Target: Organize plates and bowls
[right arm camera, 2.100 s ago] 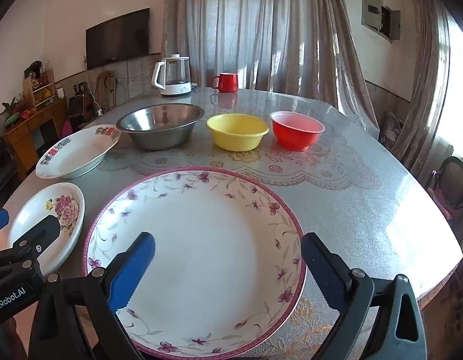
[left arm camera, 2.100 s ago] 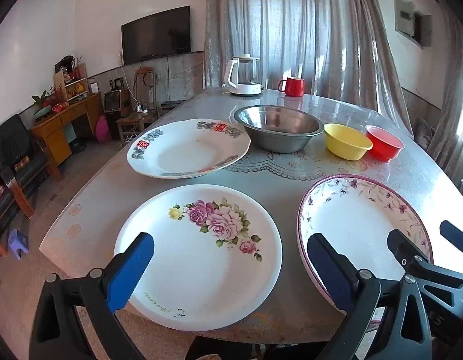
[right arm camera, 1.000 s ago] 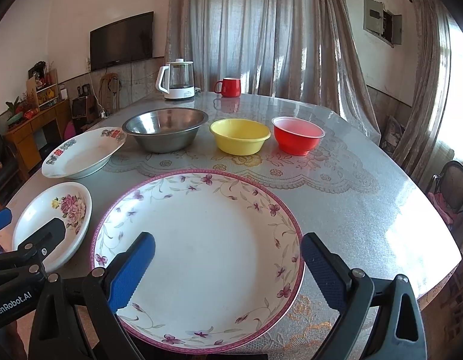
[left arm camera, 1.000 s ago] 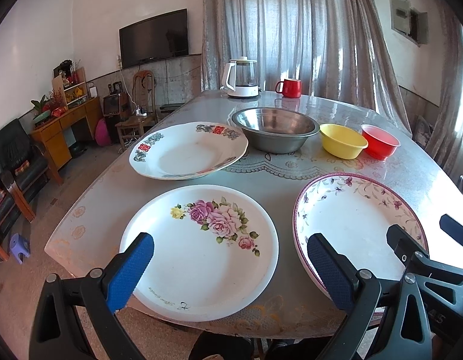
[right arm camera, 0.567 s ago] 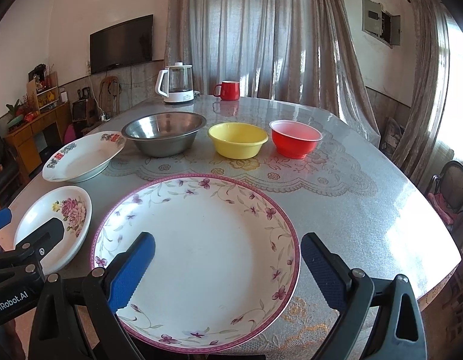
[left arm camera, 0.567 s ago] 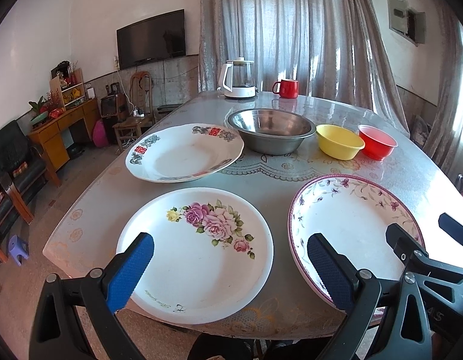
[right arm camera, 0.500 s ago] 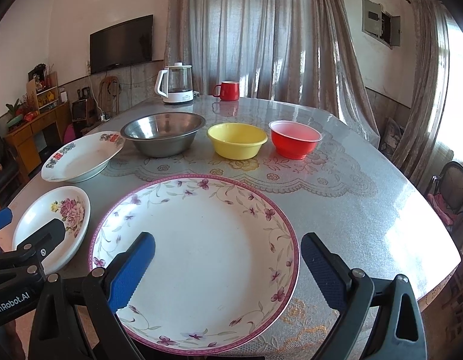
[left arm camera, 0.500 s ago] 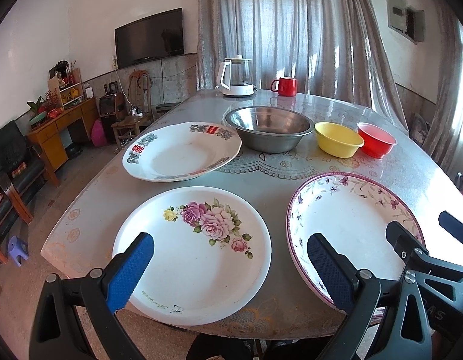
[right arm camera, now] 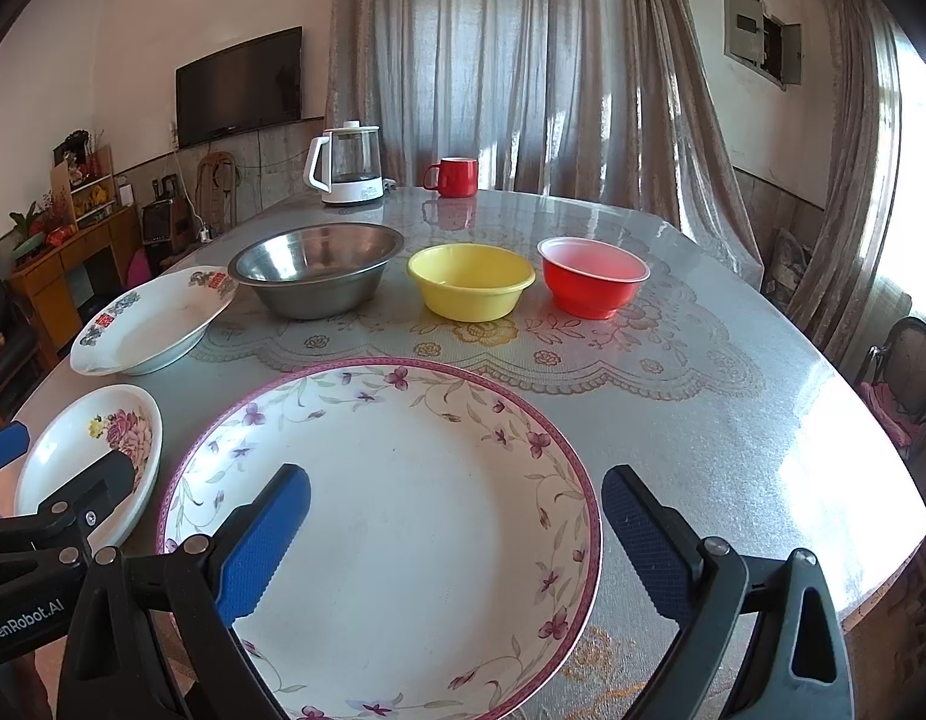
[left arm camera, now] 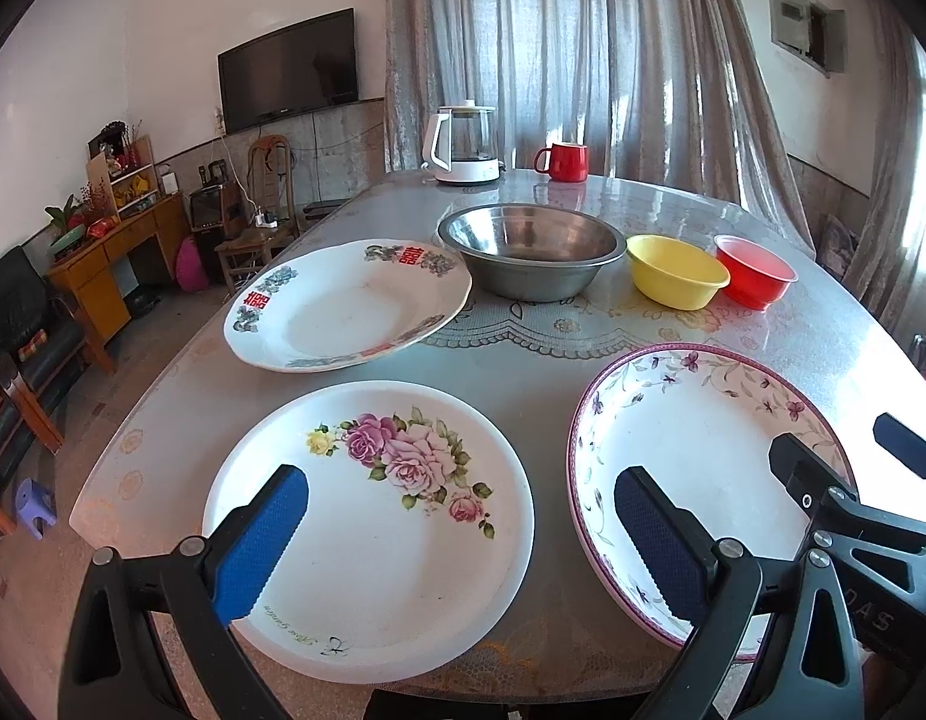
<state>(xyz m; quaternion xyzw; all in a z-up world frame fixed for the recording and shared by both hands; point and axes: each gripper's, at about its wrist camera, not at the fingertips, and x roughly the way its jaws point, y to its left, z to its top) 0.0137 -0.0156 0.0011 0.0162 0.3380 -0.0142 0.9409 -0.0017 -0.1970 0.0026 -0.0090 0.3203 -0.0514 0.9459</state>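
A white plate with pink roses (left arm camera: 373, 516) lies at the table's near edge, under my open left gripper (left arm camera: 457, 531). To its right sits a large plate with a purple floral rim (right arm camera: 379, 516), and my open right gripper (right arm camera: 454, 531) hovers over its near half. Behind the rose plate is a deep plate with red characters (left arm camera: 343, 306). Further back stand a steel bowl (left arm camera: 529, 258), a yellow bowl (right arm camera: 470, 279) and a red bowl (right arm camera: 592, 276) in a row. Neither gripper holds anything.
A white kettle (left arm camera: 463, 144) and a red mug (left arm camera: 562, 161) stand at the far end of the glass-topped table (right arm camera: 733, 420). Chairs, a wooden cabinet and a television line the room to the left. A chair (right arm camera: 907, 378) stands off the right edge.
Both grippers have pulled back and risen slightly, so the plates sit a little further ahead in view. Both stay open and no dish has moved.
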